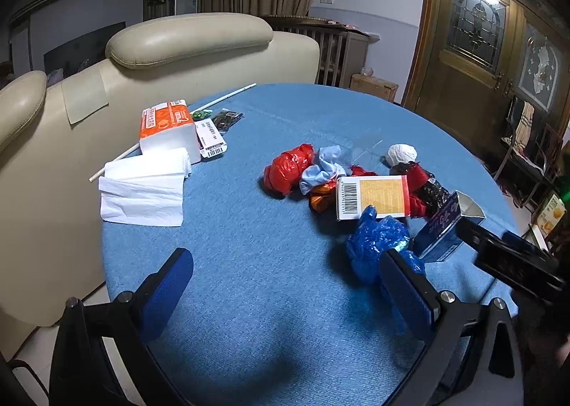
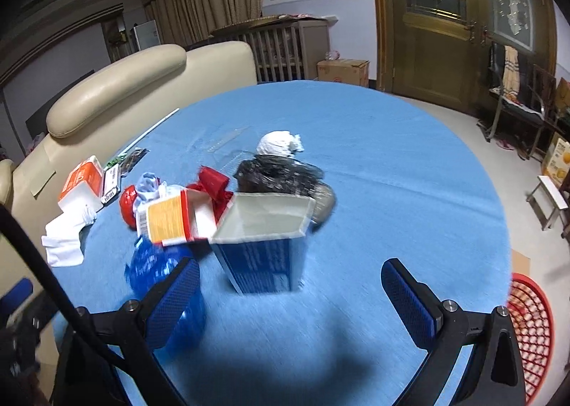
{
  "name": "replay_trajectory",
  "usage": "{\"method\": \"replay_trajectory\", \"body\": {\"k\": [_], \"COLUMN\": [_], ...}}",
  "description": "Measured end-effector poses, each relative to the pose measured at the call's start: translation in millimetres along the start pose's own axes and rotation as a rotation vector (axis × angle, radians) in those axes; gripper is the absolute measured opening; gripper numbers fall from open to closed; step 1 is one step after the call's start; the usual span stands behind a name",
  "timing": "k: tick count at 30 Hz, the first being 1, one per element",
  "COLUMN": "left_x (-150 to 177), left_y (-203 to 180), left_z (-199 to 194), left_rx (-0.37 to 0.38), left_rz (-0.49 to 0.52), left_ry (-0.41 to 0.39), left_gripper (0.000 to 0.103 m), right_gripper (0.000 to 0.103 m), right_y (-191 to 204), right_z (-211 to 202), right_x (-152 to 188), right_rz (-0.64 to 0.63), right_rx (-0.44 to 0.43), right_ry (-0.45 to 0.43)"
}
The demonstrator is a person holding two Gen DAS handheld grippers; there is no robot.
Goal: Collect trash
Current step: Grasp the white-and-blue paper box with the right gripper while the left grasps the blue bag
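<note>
A round blue tabletop [image 1: 249, 263] is seen from both wrist views, with the trash gathered in a loose pile near its middle. The landmark of that pile is an open-topped blue carton [image 2: 263, 245], standing upright. Just left of the carton a crumpled blue plastic bag [image 1: 377, 242] is found, and behind that bag a white and orange box [image 1: 372, 197] is laid flat. Beyond the carton a black crumpled bag [image 2: 281, 171] and a white paper ball [image 2: 279, 142] are seen; farther left, a red plastic wad [image 1: 288, 169] and a pale blue scrap [image 1: 322, 169].

The left gripper [image 1: 285, 285] is held with its fingers spread wide and empty, the blue bag touching or just beside the right-hand finger. The right gripper [image 2: 290, 293] is likewise held apart and empty, short of the carton; that view is blurred, so contact cannot be judged with certainty. A red mesh basket [image 2: 530, 334] is seen off the tabletop's edge, right of the carton.
</note>
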State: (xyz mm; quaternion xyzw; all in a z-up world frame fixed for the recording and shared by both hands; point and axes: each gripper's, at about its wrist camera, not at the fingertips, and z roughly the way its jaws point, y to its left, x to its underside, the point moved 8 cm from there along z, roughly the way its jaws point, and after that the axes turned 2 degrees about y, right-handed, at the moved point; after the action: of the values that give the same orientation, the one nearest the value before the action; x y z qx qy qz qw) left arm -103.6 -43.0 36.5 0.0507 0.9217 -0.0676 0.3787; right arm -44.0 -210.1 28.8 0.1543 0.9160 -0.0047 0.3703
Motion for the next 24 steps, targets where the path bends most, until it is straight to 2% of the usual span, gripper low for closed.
{"method": "replay_trajectory", "body": {"k": [5,6,9,15,20,24], "left_x": [0,0,-1,0,1,6], "left_y": [-1,-3,-10,-40,-72,-88], "left_z": [2,3,5,14,37,67], "left_rx": [0.0,0.001,0.013,0.064,0.059,0.037], "left_rz": [0.01,0.013,0.02,0.034,0.067,0.078], "left_ry": [0.009,0.011,0.018,0.037,0.056,0.114], "left_gripper": [0.103,0.103,0.103,0.103,0.103,0.103], "right_gripper": [0.102,0.098,0.06,0.059,0.059,0.059], "right_y": [12,13,12,-2,-30,-50], "right_z": [29,34,43,18,-10,-29], "right_x": [-6,-7,-5,-2,7,18], "right_rz": [-0.027,-0.035,-0.035,-0.021,0.048,0.085], "right_rx": [-0.009,-0.016,-0.041,-0.063,-0.066,-0.06], "right_ry": [0.026,0.026,0.064,0.023,-0.002,-0.011]}}
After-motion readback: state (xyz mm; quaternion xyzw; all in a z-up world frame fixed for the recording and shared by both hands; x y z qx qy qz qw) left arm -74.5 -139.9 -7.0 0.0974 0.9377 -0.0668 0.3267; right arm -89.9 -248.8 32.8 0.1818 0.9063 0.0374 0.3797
